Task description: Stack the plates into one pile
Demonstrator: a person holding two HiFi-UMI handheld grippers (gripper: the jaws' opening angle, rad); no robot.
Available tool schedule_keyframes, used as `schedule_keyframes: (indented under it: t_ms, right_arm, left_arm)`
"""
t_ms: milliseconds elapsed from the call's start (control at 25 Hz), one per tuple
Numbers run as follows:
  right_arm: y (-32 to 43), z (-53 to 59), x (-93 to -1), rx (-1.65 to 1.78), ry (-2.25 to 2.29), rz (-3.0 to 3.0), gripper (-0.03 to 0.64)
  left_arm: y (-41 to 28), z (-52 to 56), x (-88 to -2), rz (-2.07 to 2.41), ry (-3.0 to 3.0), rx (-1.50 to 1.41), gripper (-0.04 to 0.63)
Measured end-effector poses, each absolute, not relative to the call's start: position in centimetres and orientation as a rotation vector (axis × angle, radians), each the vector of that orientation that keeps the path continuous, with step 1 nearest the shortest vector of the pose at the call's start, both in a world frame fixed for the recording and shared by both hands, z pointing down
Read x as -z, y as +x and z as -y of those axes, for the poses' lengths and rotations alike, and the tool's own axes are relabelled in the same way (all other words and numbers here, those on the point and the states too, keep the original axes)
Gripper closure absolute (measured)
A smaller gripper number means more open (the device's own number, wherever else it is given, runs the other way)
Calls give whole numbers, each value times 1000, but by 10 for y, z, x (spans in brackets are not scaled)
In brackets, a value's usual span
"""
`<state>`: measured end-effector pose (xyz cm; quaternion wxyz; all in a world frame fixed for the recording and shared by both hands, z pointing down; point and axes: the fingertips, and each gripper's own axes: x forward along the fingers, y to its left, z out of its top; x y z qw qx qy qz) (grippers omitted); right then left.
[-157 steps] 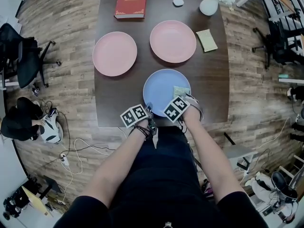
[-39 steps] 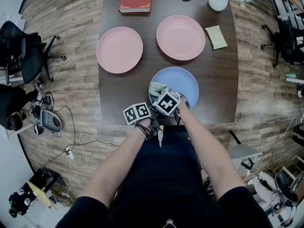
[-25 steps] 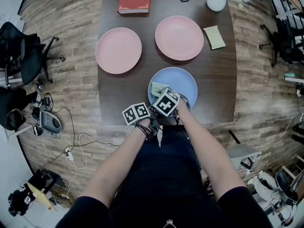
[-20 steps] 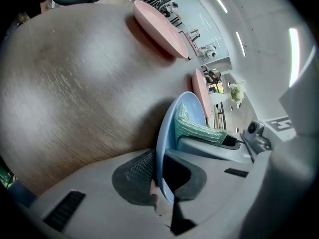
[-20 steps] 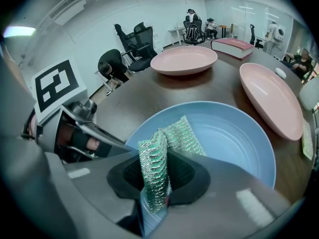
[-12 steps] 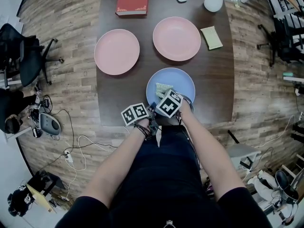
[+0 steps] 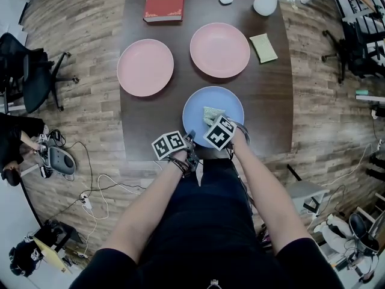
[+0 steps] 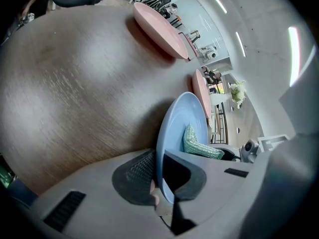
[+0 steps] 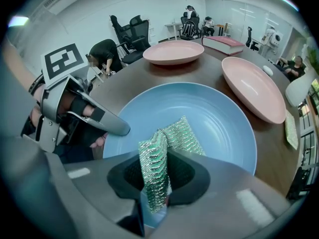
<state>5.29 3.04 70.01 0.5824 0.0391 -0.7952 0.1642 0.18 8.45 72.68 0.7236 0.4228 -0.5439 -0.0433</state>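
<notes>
Blue plate [image 7: 195, 110] at the table's [image 7: 271, 101] near edge; left pink plate [image 7: 145, 67] and right pink plate [image 7: 219, 49] beyond, apart.

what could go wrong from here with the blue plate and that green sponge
1. The left gripper pinches the blue plate only at its near rim, close to the table edge; lifted that way, the plate may tip or slip out.
2. The right gripper holds the green sponge, which trails into the blue plate. If it is left there, a pink plate stacked on top would likely sit unevenly.
</notes>
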Motion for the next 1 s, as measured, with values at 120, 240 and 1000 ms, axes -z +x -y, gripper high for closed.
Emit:
schedule_keyframes:
  t_ms: [120, 240, 1000]
  right_arm:
    - [64, -29, -701, -377, 110, 1842, 534]
    - [74, -25, -703, -380, 131, 1821, 534]
    - [119, -13, -708, -304, 212, 1667, 534]
  left_arm:
    - [2, -85, -727, 1204, 931, 96, 580]
    - [0, -84, -728, 1205, 927, 98, 580]
    - [0, -82, -728, 1219, 917, 102, 580]
